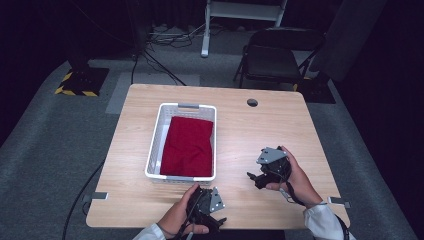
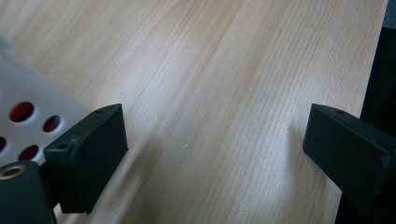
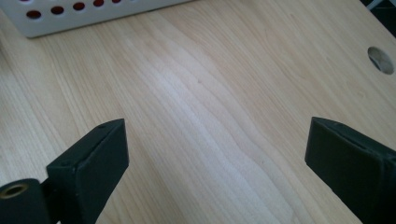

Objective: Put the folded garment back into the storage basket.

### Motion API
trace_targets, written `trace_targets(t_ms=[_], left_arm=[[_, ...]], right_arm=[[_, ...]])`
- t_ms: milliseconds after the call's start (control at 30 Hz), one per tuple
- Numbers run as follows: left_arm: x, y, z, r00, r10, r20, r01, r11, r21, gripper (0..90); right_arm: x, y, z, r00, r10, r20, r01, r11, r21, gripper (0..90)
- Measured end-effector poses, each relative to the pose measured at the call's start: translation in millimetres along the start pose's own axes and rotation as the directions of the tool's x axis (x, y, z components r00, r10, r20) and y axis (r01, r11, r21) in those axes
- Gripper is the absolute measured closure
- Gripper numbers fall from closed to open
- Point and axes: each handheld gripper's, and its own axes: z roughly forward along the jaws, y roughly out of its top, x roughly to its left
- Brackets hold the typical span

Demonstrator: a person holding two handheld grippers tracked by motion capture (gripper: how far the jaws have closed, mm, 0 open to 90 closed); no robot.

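Note:
A white perforated basket (image 1: 156,131) stands on the wooden table (image 1: 240,130), left of the middle, with a folded red cloth (image 1: 187,146) lying inside it. My left gripper (image 1: 216,220) rests near the table's front edge, just in front of the basket, open with bare wood between its jaws (image 2: 215,140). The basket's wall (image 2: 28,112) shows at the left of the left gripper view, red visible through its holes. My right gripper (image 1: 254,178) is held over the table's right half, open and empty (image 3: 217,154). The basket wall (image 3: 93,14) lies at the top of the right gripper view.
A round cable hole (image 1: 252,102) sits at the table's far right; it also appears in the right gripper view as a hole (image 3: 380,59). A black folding chair (image 1: 272,57) stands behind the table. Cables run over the grey floor at the left.

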Motion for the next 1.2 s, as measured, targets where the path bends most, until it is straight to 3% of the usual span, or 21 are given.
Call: trace_targets(t_ms=[200, 267, 733, 1200], left_arm=[[4.7, -3.6, 2.9, 0.9989, -0.026, 0.038, 0.027, 0.9993, -0.025, 5.3], [7.7, -6.6, 4.6, 0.9963, -0.057, 0.063, 0.06, 0.9974, -0.041, 4.4], [9.1, -8.3, 5.9, 0.9967, -0.05, 0.064, 0.054, 0.9969, -0.057, 2.5], [9.2, -8.5, 5.6, 0.9966, -0.051, 0.065, 0.054, 0.997, -0.055, 2.5]], right_arm=[[-0.1, -15.2, -0.9, 0.9998, 0.021, -0.001, -0.021, 1.0, 0.016, 6.1], [-0.8, -20.9, -2.6, 0.9996, 0.029, 0.005, -0.03, 0.999, 0.018, 6.1], [2.9, -58.6, -11.9, 0.9975, 0.068, 0.022, -0.069, 0.997, 0.041, 6.0], [14.0, -92.3, -16.0, 0.9954, 0.096, 0.0, -0.096, 0.994, 0.058, 5.0]])
